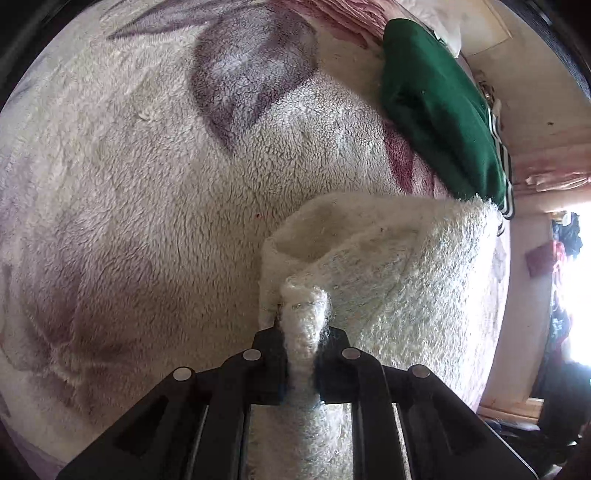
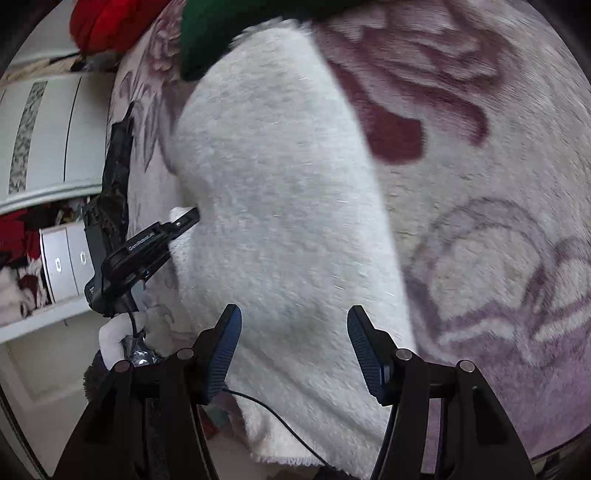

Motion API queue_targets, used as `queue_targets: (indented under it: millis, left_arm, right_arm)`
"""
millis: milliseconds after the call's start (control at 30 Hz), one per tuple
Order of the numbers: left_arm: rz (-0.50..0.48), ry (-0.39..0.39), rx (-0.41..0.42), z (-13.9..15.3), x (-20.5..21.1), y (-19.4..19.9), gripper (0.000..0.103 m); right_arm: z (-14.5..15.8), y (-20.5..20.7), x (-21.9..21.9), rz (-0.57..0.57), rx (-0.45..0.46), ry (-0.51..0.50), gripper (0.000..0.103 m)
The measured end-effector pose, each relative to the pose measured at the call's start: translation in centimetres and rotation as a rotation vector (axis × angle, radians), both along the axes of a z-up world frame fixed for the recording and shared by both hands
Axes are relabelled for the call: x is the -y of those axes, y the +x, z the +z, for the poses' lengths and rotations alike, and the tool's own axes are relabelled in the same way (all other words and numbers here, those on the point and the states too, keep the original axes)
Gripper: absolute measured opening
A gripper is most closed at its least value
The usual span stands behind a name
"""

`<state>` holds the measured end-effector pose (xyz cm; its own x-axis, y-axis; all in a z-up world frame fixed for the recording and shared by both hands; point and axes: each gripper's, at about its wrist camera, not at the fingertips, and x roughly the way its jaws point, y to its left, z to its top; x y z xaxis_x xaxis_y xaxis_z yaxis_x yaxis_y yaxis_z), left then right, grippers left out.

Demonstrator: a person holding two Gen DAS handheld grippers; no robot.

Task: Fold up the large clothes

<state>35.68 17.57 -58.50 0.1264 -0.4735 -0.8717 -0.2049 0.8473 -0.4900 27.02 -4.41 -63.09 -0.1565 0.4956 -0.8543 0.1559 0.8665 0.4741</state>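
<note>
A fluffy white sweater (image 2: 280,206) lies on a fleece blanket with purple and maroon flowers (image 1: 129,177). In the left wrist view my left gripper (image 1: 302,343) is shut on a bunched edge of the white sweater (image 1: 388,280) and holds it raised, folded toward the right. In the right wrist view my right gripper (image 2: 293,339) is open and empty just above the sweater's near part. The left gripper also shows in the right wrist view (image 2: 147,251) at the sweater's left edge, pinching the cloth.
A dark green garment (image 1: 439,110) lies folded at the far end of the blanket, partly on the sweater's far edge (image 2: 229,33). White drawers (image 2: 55,147) and a red cloth (image 2: 110,22) stand beside the bed. A thin black cable (image 2: 273,417) hangs by the right gripper.
</note>
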Motion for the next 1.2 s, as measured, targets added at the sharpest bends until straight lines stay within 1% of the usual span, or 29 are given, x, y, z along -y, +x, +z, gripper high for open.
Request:
queue_targets:
  millis: [33, 67, 100, 133, 167, 200, 233, 333, 400, 433, 467, 500, 533, 567, 600, 633, 700, 733, 800, 867, 900, 933, 967, 1000, 1033, 1067, 1100, 1167, 1200]
  left_arm:
    - [-0.002, -0.017, -0.002, -0.3, -0.1, 0.0, 0.012]
    - [-0.003, -0.026, 0.000, -0.5, -0.3, 0.0, 0.012]
    - [-0.005, -0.031, 0.003, -0.7, -0.4, -0.3, 0.013]
    - [-0.010, -0.033, 0.005, -1.1, -0.3, -0.4, 0.013]
    - [-0.009, -0.035, 0.011, -1.4, -0.4, -0.6, 0.014]
    - [0.001, -0.050, 0.014, -1.7, -0.5, -0.7, 0.015]
    - [0.010, -0.065, 0.011, -2.0, -0.8, -0.5, 0.015]
    - [0.053, -0.123, -0.013, -1.9, -1.7, -0.4, 0.016]
    - [0.054, -0.144, -0.016, -0.3, -2.3, -1.0, 0.019]
    - [0.043, -0.163, 0.002, 1.4, -2.6, -1.9, 0.022]
    - [0.034, -0.172, 0.022, 2.6, -2.8, -2.7, 0.024]
    - [0.027, -0.175, 0.040, 4.0, -3.2, -3.9, 0.032]
    - [0.017, -0.167, 0.057, 5.8, -3.5, -5.7, 0.045]
    - [0.010, -0.153, 0.063, 6.7, -3.7, -7.1, 0.051]
    - [0.007, -0.139, 0.065, 7.8, -3.9, -9.4, 0.060]
    - [0.009, -0.136, 0.056, 8.3, -4.1, -11.3, 0.060]
    - [-0.001, -0.129, 0.003, 8.8, -3.7, -15.7, 0.060]
    - [-0.011, -0.111, -0.030, 8.7, -3.4, -18.1, 0.060]
    - [-0.046, -0.082, -0.100, 7.7, -2.1, -22.3, 0.060]
    - [-0.055, -0.066, -0.188, 5.8, -0.6, -26.4, 0.060]
    - [-0.060, -0.058, -0.219, 4.8, 0.1, -28.0, 0.060]
    - [-0.066, -0.041, -0.239, 4.1, 1.0, -29.3, 0.060]
    - [-0.073, -0.020, -0.238, 3.8, 1.6, -30.1, 0.060]
    - [-0.076, 0.005, -0.219, 3.8, 2.3, -30.7, 0.053]
    - [-0.063, 0.015, -0.181, 4.1, 2.9, -31.3, 0.025]
    - [-0.050, 0.017, -0.157, 4.7, 3.2, -31.7, 0.018]
    - [-0.033, -0.002, -0.128, 5.5, 3.4, -31.9, 0.015]
    - [0.005, -0.082, -0.034, 8.2, 3.7, -32.1, 0.013]
    - [0.010, -0.082, -0.011, 9.1, 3.9, -32.1, 0.013]
  right_arm:
    - [-1.8, 1.0, -2.2, 0.052, -0.007, -0.046, 0.016]
    - [-3.5, 1.8, -3.5, 0.094, -0.018, -0.118, 0.011]
    - [-5.9, 2.4, -4.9, 0.128, -0.059, -0.191, 0.009]
    - [-7.7, 2.7, -5.2, 0.131, -0.083, -0.215, 0.007]
    - [-8.4, 3.0, -5.2, 0.106, -0.099, -0.214, 0.003]
    - [-8.9, 3.4, -4.9, 0.061, -0.125, -0.203, 0.002]
    - [-9.3, 3.7, -4.8, 0.042, -0.143, -0.195, 0.001]
    - [-8.6, 3.9, -5.7, 0.099, -0.118, -0.198, 0.000]
    - [-7.0, 3.4, -5.5, 0.126, -0.088, -0.160, 0.001]
    - [-5.7, 2.8, -5.0, 0.134, -0.079, -0.129, 0.004]
    - [-4.4, 1.9, -4.3, 0.141, -0.076, -0.097, 0.012]
    - [-3.0, 0.9, -3.3, 0.139, -0.075, -0.068, 0.019]
    - [-1.5, -0.5, -2.2, 0.127, -0.062, -0.040, 0.044]
    - [-0.4, -1.6, -1.3, 0.117, -0.048, -0.019, 0.066]
    - [1.1, -3.7, 0.3, 0.098, -0.031, 0.008, 0.073]
    - [1.8, -5.3, 1.4, 0.086, -0.035, 0.013, 0.076]
    - [2.2, -9.8, 4.2, 0.046, -0.072, -0.001, 0.076]
    - [2.0, -11.7, 5.3, 0.028, -0.091, -0.009, 0.076]
    - [0.5, -15.8, 7.1, 0.002, -0.145, -0.017, 0.076]
    - [-1.9, -20.1, 8.7, -0.043, -0.237, -0.027, 0.076]
    - [-3.3, -21.1, 9.1, -0.058, -0.257, -0.014, 0.076]
    - [-4.5, -22.7, 9.2, -0.067, -0.277, 0.006, 0.076]
    - [-5.1, -23.4, 9.2, -0.077, -0.283, 0.016, 0.076]
    - [-5.6, -24.3, 9.1, -0.093, -0.273, 0.041, 0.075]
    - [-5.6, -25.0, 9.0, -0.118, -0.245, 0.038, 0.047]
    - [-5.7, -25.5, 9.0, -0.130, -0.235, 0.012, 0.013]
    - [-4.9, -25.9, 9.4, -0.171, -0.196, -0.016, 0.012]
    - [-3.3, -27.0, 10.0, -0.203, -0.128, -0.045, 0.009]
    - [-2.3, -27.4, 10.9, -0.206, -0.092, -0.058, 0.009]
